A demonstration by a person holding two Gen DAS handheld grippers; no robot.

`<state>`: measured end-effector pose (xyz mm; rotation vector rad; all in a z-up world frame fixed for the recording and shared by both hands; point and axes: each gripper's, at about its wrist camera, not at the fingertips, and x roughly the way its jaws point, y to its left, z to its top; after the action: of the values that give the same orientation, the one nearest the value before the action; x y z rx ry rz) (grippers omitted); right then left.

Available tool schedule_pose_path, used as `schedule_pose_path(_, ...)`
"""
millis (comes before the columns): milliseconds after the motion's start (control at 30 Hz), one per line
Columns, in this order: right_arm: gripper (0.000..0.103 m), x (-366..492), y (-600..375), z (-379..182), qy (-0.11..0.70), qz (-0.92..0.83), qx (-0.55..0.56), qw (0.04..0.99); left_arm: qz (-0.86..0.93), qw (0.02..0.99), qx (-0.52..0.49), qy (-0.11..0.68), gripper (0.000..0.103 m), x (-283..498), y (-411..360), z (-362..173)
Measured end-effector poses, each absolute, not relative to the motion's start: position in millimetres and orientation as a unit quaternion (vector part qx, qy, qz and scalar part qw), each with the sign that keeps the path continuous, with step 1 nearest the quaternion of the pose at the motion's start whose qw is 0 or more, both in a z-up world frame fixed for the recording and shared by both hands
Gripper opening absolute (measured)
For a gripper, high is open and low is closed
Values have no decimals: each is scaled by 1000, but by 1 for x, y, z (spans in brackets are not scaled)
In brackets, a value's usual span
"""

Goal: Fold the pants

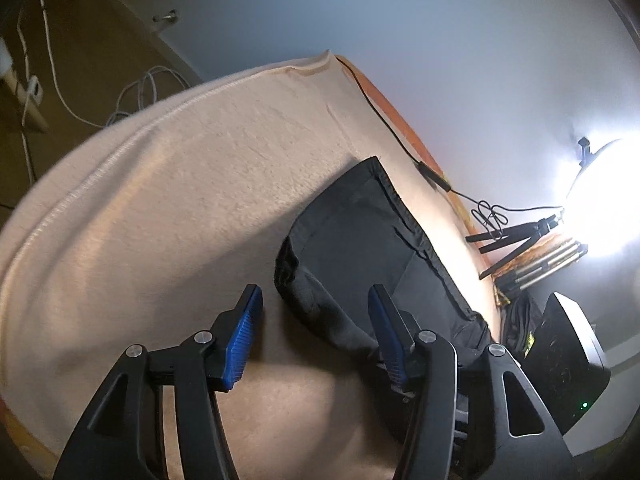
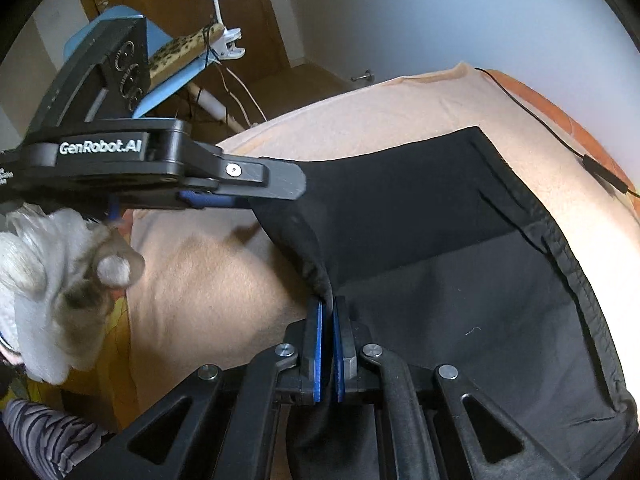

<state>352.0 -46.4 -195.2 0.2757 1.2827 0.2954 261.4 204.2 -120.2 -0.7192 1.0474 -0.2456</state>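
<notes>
- black pants [image 2: 460, 264] spread across a peach blanket [image 1: 168, 184] on the surface, partly folded, one dark layer lying over a greyer one.
- right claw [image 2: 328, 308] clamped tight on a bunched fold at the near edge of the pants, blue pads [image 2: 318, 344] pressed together with cloth pinched between.
- left claw [image 1: 316, 304] wide open, blue pads [image 1: 244, 340] well apart, hovering just over the rounded left edge of the pants, gripping nothing.
- from the right wrist view, left claw [image 2: 280, 184] reaching in from the left above that same edge, held by a white-gloved hand [image 2: 56, 280].
- black cable [image 1: 384, 120] trailing along the far edge of the blanket.
- small tripod [image 1: 516, 240] and a bright lamp [image 1: 600, 200] beyond the far right corner.
</notes>
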Motion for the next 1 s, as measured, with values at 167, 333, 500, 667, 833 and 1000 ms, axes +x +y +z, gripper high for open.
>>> schedule_pose_path(167,2,346,-65,-196,590,137,168,778,-105,806,-345,470,49,262,201,-122)
schedule_pose_path(333,8,341,-72,-195,590,148,190,770,-107,810,-344,463,11,267,194,-127)
schedule_pose_path(500,40,333,-93,-175,585,148,204,771,-105,831,-331,434,5,261,199,-118)
schedule_pose_path(667,45,346,-132,-152,572,109,234,779,-123,861,-274,409,5,251,184,-100)
schedule_pose_path(833,63,391,-143,-153,590,88,269,756,-150,892,-185,385,4,241,153,-79)
schedule_pose_path(1000,63,426,-139,-157,606,75,273,744,-173,903,-117,376,4,232,126,-72)
